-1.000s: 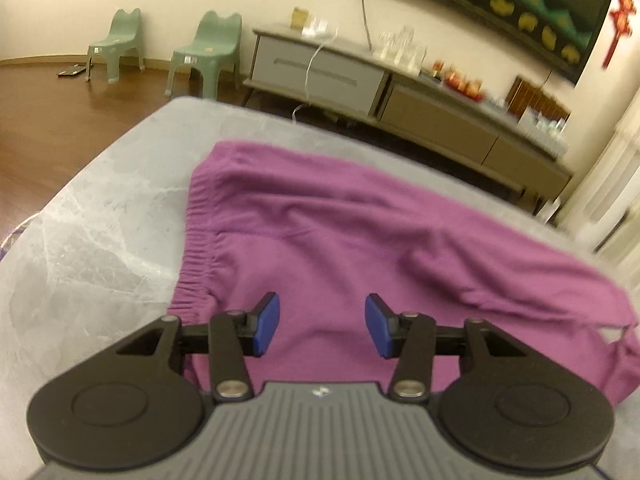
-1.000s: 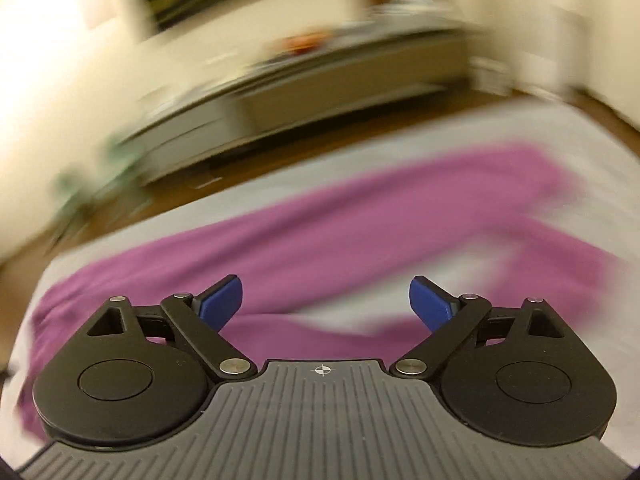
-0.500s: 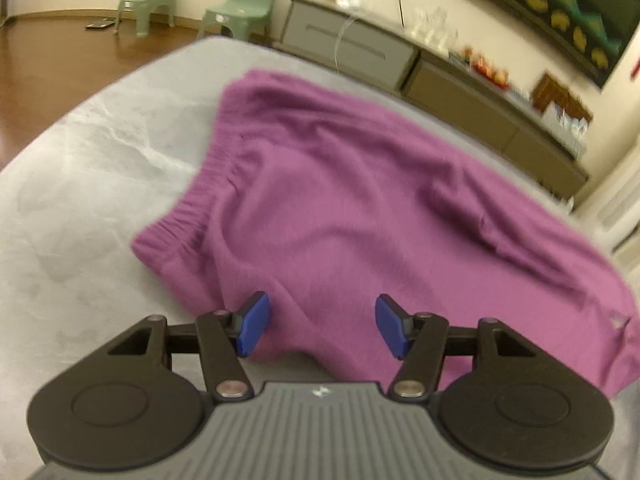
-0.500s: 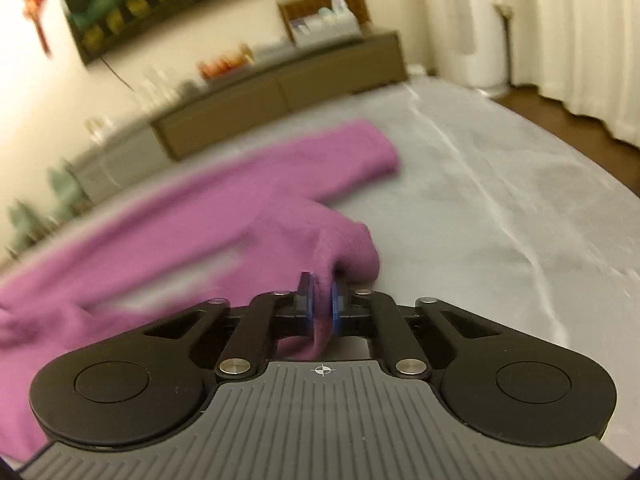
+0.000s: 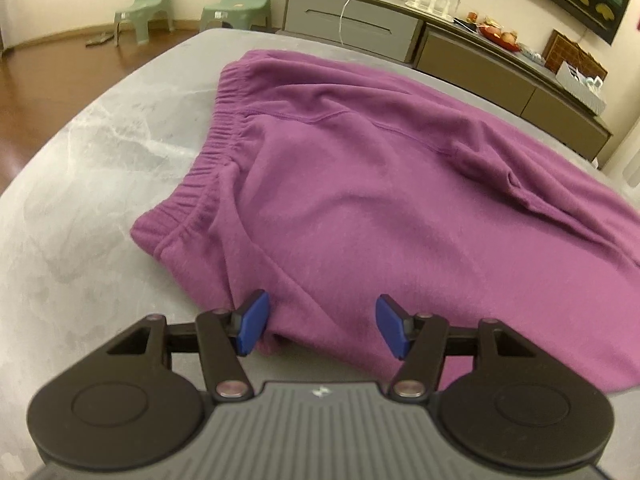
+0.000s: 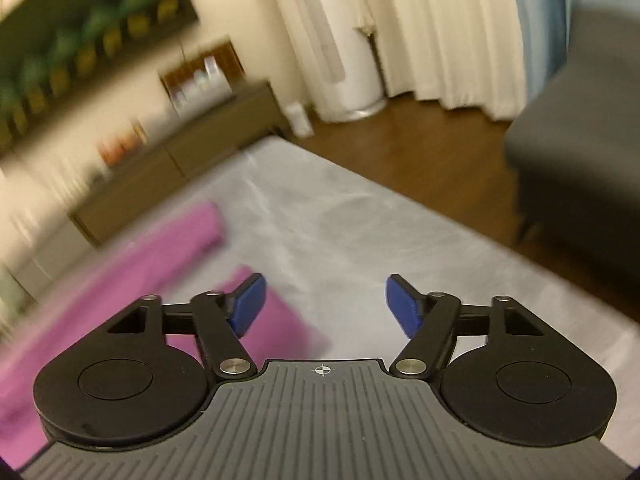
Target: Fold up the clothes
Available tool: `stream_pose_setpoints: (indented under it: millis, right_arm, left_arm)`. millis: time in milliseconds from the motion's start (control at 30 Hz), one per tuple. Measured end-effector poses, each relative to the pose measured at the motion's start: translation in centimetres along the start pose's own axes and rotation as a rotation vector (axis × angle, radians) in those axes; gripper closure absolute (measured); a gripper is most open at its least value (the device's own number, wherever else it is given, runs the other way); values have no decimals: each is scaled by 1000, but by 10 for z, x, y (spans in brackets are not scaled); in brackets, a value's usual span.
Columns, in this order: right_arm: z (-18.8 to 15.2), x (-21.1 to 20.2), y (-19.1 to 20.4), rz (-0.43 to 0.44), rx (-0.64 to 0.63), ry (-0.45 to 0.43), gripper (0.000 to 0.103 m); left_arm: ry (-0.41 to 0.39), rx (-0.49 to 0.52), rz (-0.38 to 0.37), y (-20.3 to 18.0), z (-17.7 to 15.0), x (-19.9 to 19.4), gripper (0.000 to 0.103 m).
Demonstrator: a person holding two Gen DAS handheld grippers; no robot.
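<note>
In the left wrist view, purple trousers [image 5: 360, 184] are lying spread across a grey marbled table [image 5: 80, 184], waistband toward the green chairs [image 5: 192, 4], while the left gripper [image 5: 320, 328] is hovering with its jaws spread over the near hem, the pads not pressing it. In the blurred right wrist view, the right gripper [image 6: 324, 304] is opening its jaws over bare table [image 6: 360, 232], nothing between them, the trouser legs [image 6: 132, 272] lying just to its left.

Each claw — left claw [image 5: 320, 328], right claw [image 6: 323, 306] — has black linkage arms with silver screws, round black discs and a ribbed grey body. Blue pads [image 5: 252, 326] tip the fingers. A small crosshair mark [image 6: 321, 369] sits on the right body.
</note>
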State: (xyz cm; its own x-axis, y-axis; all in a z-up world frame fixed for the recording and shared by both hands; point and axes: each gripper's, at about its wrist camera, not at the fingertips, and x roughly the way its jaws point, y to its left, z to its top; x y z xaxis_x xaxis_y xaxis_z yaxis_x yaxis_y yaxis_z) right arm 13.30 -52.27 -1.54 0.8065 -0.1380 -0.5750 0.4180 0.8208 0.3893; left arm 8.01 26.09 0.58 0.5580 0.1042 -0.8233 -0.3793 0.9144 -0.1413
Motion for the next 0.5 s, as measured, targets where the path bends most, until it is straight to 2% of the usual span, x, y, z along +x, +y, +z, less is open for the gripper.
stream_pose_setpoints:
  millis: [33,100,233,300,367,433,467,500]
  right_arm:
    - [-3,0,5,25,8,10,15]
    - [-12,8,23,69,-30,48,16]
    - [-40,31,78,107,-309,103,17]
    - [-56,37,100,138,-441,135,22]
    - [-70,43,113,148,-533,184,24]
    - [-77,58,111,29,-582,246,25]
    - [-77,62,107,-30,-595,246,18]
    - [-74,62,103,-88,-607,220,17]
  left_arm:
    - [-2,-5,-2,1,0,-2,43]
    - [-16,-28,0,6,0,-7,43]
    - [-87,-157,-8,29,1,-27,43]
    - [-120,-244,-4,47,-1,-38,40]
    - [-125,-352,-35,67,-6,-43,40]
    - [-103,-448,-108,83,-11,-41,39]
    - [-82,-494,-163,88,-14,-38,39]
    - [-57,-532,-223,91,-16,-33,39]
